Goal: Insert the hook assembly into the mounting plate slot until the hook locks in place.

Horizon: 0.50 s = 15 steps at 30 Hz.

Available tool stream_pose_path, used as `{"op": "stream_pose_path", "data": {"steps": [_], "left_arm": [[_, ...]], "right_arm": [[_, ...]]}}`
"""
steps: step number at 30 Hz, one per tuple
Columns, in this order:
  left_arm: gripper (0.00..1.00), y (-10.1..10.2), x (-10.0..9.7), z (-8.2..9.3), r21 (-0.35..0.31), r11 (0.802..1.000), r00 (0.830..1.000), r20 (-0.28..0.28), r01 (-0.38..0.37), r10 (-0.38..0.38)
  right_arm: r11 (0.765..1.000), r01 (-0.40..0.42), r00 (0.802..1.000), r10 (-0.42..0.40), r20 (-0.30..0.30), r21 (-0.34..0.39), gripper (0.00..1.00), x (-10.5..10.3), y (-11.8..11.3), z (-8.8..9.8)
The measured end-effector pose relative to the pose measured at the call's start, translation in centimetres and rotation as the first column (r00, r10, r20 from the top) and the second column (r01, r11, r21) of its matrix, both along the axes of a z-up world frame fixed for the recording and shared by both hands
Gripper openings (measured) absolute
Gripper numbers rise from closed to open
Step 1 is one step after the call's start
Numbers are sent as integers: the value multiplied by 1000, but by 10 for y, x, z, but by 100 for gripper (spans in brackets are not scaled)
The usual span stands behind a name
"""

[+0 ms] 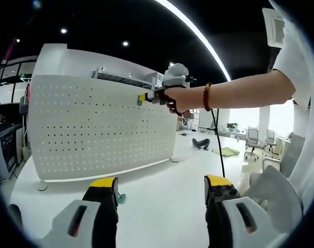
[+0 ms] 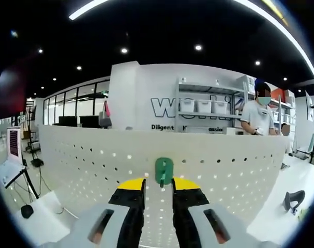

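Note:
A white pegboard mounting plate (image 1: 94, 129) stands upright on feet on a white table (image 1: 162, 206). In the left gripper view a hand brings my right gripper (image 1: 142, 98) up to the board's top right part, with a green hook (image 1: 139, 101) at its tip. In the right gripper view the green hook (image 2: 164, 171) sits pinched between the yellow-tipped jaws of my right gripper (image 2: 159, 183), close against the pegboard mounting plate (image 2: 84, 155). My left gripper (image 1: 161, 182) hangs open low over the table, with nothing between its jaws. A small green piece (image 1: 122, 197) lies beside its left jaw.
A person (image 2: 257, 116) stands behind the board near shelves with bins (image 2: 203, 106). A black object (image 2: 294, 199) lies to the board's right. A screen on a stand (image 2: 14, 144) is at the left. Office chairs (image 1: 252, 139) stand far right.

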<state>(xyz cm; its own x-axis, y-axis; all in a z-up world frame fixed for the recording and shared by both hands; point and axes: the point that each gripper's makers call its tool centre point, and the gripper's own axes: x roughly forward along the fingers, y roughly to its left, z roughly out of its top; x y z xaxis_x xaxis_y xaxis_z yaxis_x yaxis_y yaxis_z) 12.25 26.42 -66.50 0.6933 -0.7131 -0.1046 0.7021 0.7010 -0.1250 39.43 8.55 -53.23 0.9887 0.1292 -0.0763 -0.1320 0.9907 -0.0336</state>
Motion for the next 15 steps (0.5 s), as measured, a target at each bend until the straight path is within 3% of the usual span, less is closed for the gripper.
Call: {"op": "stream_pose_path", "data": {"steps": [15], "left_arm": [[67, 2, 2, -11, 17, 1000, 999, -47, -13, 14]], "right_arm": [[999, -7, 1000, 7, -8, 52, 20, -24, -3, -18]]}}
